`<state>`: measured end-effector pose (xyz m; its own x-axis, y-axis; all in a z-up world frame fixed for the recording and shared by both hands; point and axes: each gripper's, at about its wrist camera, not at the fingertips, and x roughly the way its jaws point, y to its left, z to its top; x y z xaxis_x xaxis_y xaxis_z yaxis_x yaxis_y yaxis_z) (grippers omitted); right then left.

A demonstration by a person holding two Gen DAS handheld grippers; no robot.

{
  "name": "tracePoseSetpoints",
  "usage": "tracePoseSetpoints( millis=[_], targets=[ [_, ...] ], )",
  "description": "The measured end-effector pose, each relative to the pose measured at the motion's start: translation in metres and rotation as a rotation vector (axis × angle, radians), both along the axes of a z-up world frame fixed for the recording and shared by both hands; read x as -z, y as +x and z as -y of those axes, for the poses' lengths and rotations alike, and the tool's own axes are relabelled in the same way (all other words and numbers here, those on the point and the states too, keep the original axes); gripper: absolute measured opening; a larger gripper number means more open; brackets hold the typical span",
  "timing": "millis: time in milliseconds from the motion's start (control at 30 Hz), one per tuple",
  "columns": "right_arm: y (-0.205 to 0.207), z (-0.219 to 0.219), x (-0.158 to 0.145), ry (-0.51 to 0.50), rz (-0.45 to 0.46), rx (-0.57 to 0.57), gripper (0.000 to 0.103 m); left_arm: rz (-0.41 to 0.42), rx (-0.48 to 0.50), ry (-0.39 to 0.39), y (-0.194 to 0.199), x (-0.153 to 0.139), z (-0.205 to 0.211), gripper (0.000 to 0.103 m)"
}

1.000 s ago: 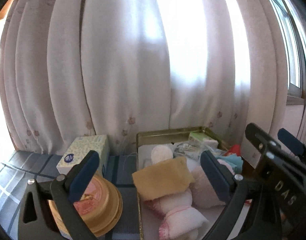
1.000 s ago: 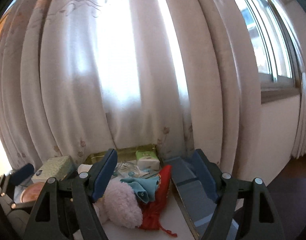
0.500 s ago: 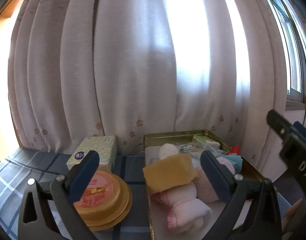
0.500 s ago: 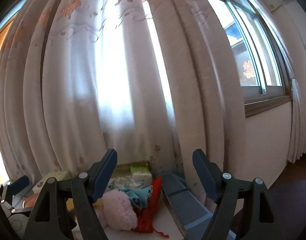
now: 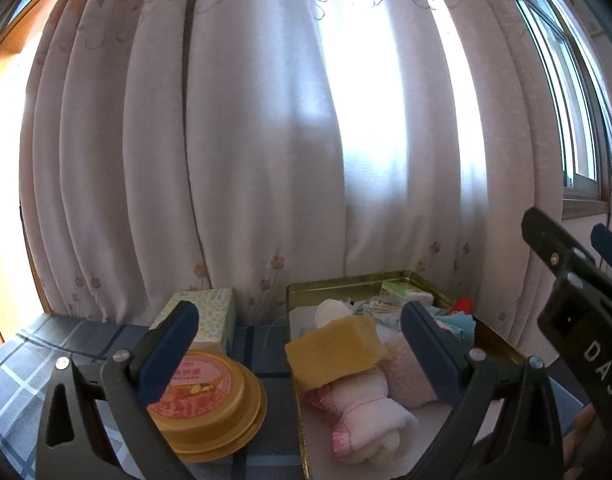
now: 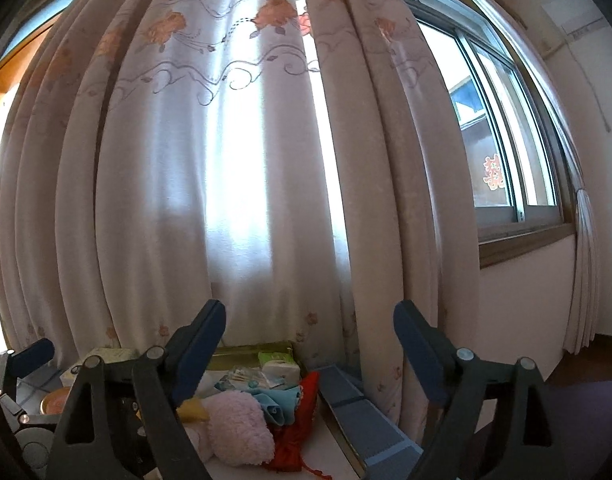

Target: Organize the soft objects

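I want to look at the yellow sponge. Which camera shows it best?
The left wrist view: the yellow sponge lies whole atop rolled towels in the tin. The right wrist view shows only a yellow corner behind a finger.

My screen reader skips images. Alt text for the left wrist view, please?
An open left gripper hovers over a gold tin holding a yellow sponge and rolled towels, with a round tub beside it.

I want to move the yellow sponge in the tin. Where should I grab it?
Probably pinch the yellow sponge across its long flat sides, coming from above. It lies tilted atop the rolled white towels, so its top is free, and nothing stands over it.
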<state>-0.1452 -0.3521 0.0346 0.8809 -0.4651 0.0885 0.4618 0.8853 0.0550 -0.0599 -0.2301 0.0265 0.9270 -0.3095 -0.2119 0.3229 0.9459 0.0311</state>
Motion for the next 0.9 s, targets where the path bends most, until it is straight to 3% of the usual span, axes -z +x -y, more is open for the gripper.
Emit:
tracePoseSetpoints(
  millis=[900],
  targets=[
    [-0.0053, 0.0033, 0.0011, 0.008, 0.019, 0.011, 0.091, 0.008, -0.004, -0.010, -0.0047, -0.0026, -0.0070, 0.103]
  ],
)
